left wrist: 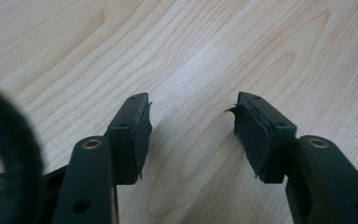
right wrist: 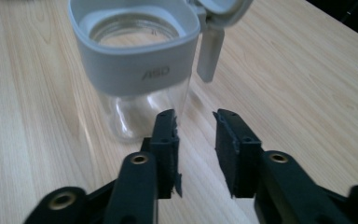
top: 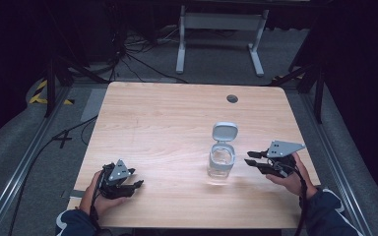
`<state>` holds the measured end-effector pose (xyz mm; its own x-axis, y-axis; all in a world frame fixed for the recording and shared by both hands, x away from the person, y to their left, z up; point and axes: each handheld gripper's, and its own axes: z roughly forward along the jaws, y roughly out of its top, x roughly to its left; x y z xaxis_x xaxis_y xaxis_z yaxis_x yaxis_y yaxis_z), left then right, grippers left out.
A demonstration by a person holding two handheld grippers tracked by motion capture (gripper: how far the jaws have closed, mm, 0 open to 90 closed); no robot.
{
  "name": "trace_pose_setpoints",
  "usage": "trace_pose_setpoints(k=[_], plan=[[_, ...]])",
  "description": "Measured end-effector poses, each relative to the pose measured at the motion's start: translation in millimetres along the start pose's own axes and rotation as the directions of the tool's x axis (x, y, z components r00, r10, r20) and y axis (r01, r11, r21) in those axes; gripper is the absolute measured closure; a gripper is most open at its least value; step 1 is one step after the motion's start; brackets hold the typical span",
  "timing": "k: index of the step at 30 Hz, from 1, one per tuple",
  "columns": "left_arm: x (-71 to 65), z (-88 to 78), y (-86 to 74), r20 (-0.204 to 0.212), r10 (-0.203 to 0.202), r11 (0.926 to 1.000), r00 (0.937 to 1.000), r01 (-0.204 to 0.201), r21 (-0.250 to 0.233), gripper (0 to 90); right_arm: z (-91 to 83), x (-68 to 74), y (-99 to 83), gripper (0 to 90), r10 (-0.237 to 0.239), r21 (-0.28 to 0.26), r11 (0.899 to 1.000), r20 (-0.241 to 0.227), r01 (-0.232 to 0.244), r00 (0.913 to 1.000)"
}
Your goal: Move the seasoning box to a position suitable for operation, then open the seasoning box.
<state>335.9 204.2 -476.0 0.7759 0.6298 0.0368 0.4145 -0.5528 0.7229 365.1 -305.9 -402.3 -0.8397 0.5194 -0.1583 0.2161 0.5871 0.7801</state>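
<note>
Left gripper (top: 128,183) spread over bare table (top: 167,118), well apart from the jar; right gripper (top: 256,161) parted too, empty, just beside the glass jar (top: 221,162). Jar upright right of centre, grey flip lid (top: 225,132) already swung open. By the look of it, opening done, nothing left in hand.

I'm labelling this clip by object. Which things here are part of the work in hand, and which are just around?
In the work:
glass jar, standing upright
its grey hinged lid, flipped open
right gripper, jaws open beside the jar
left gripper, jaws open, nothing between them

Just around:
table
cable hole
white frame behind
</note>
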Motion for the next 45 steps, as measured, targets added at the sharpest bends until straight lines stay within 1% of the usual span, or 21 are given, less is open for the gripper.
trace_pose_setpoints(k=[2, 3, 5, 7, 8, 12, 14, 15, 16, 18, 19, 21, 23, 24, 25, 28, 30, 31, 33, 36, 45], plan=[[2.1, -0.3, -2.6, 0.002, -0.003, 0.9999, 1.0000, 0.003, -0.010, 41.7, -3.2, 0.4, -6.0, 61.1, 0.000, 0.013, 1.000, 0.011, 0.000, 0.9999], [2.0, 0.5, -4.4, 0.017, -0.030, 0.9993, 0.9994, 0.030, -0.021, 39.5, -5.2, 0.5, -9.9, 57.8, 0.003, 0.023, 1.000, 0.022, -0.003, 0.9998], [4.3, 0.0, -5.1, 0.016, -0.021, 0.9996, 0.9996, 0.022, -0.020, 38.0, -6.8, 0.3, -13.1, 55.5, -0.001, 0.035, 0.999, 0.033, 0.000, 0.9994], [4.5, 0.8, -5.4, 0.002, -0.039, 0.9990, 0.9992, 0.039, -0.024, 33.3, -10.3, -0.2, -20.1, 53.4, -0.002, 0.057, 0.998, 0.048, -0.001, 0.9988], [4.1, 0.9, -5.7, 0.005, -0.053, 0.9983, 0.9986, 0.053, -0.022, 32.3, -14.0, -0.3, -27.3, 51.8, -0.010, 0.072, 0.997, 0.067, 0.005, 0.9977], [5.1, 1.1, -5.5, 0.000, -0.055, 0.9983, 0.9985, 0.055, -0.018, 31.0, -21.1, 0.2, -37.5, 48.7, -0.006, 0.093, 0.996, 0.090, -0.003, 0.9959], [4.9, 1.1, -5.5, 0.001, -0.059, 0.9981, 0.9983, 0.059, -0.017, 30.6, -30.2, 0.3, -53.0, 44.8, -0.011, 0.127, 0.992, 0.120, -0.005, 0.9927], [4.9, 1.1, -5.5, 0.001, -0.059, 0.9981, 0.9983, 0.059, -0.017, 30.6, -30.2, 0.3, -53.0, 44.8, -0.011, 0.127, 0.992, 0.120, -0.005, 0.9927], [4.9, 1.1, -5.6, 0.001, -0.059, 0.9981, 0.9982, 0.059, -0.016, 30.6, -33.2, 0.1, -59.3, 44.1, -0.009, 0.137, 0.991, 0.130, -0.009, 0.9914], [4.4, 1.3, -5.7, 0.002, -0.068, 0.9975, 0.9977, 0.068, -0.018, 30.6, -40.1, -0.7, -72.8, 42.3, 0.014, 0.155, 0.987, 0.144, -0.036, 0.9895], [4.9, 1.2, -5.6, 0.001, -0.062, 0.9979, 0.9981, 0.062, -0.017, 30.5, -43.6, -1.6, -79.6, 41.2, 0.024, 0.161, 0.986, 0.154, -0.049, 0.9878], [4.4, 1.2, -5.7, 0.000, -0.068, 0.9975, 0.9977, 0.068, -0.017, 30.4, -52.2, -4.2, -97.2, 38.5, 0.085, 0.166, 0.980, 0.175, -0.114, 0.9809], [4.1, 1.2, -5.8, -0.002, -0.070, 0.9974, 0.9976, 0.070, -0.018, 30.3, -56.7, -5.9, -108.4, 37.4, 0.132, 0.169, 0.972, 0.184, -0.164, 0.9739], [4.2, 1.1, -5.7, -0.001, -0.070, 0.9974, 0.9976, 0.070, -0.016, 30.3, -58.8, -6.7, -113.5, 36.3, 0.149, 0.168, 0.969, 0.193, -0.183, 0.9697], [4.2, 1.1, -5.7, -0.001, -0.070, 0.9974, 0.9976, 0.070, -0.016, 30.3, -62.2, -7.3, -119.2, 35.8, 0.176, 0.147, 0.967, 0.199, -0.207, 0.9640], [4.3, 1.2, -5.7, -0.001, -0.071, 0.9973, 0.9975, 0.071, -0.017, 30.2, -68.0, -9.0, -127.2, 32.6, 0.215, 0.122, 0.962, 0.208, -0.244, 0.9541], [4.2, 1.4, -5.7, 0.000, -0.076, 0.9969, 0.9971, 0.076, -0.017, 29.9, -70.3, -10.9, -134.6, 29.8, 0.270, 0.087, 0.952, 0.207, -0.293, 0.9403], [5.9, 1.0, -5.2, -0.008, -0.055, 0.9984, 0.9984, 0.055, -0.012, 29.4, -71.0, -11.9, -138.5, 28.7, 0.298, 0.067, 0.946, 0.198, -0.316, 0.9337], [5.3, 2.0, -5.1, -0.005, -0.071, 0.9973, 0.9974, 0.071, -0.017, 28.4, -72.5, -12.8, -140.5, 27.9, 0.316, 0.059, 0.941, 0.203, -0.333, 0.9269], [5.1, 2.0, -4.8, -0.008, -0.074, 0.9972, 0.9972, 0.074, -0.012, 27.7, -71.9, -11.4, -140.0, 27.0, 0.315, 0.060, 0.941, 0.216, -0.334, 0.9242], [5.0, 2.1, -4.9, -0.009, -0.076, 0.9971, 0.9971, 0.075, -0.012, 27.5, -71.3, -12.0, -139.8, 26.6, 0.315, 0.060, 0.940, 0.215, -0.334, 0.9245]])
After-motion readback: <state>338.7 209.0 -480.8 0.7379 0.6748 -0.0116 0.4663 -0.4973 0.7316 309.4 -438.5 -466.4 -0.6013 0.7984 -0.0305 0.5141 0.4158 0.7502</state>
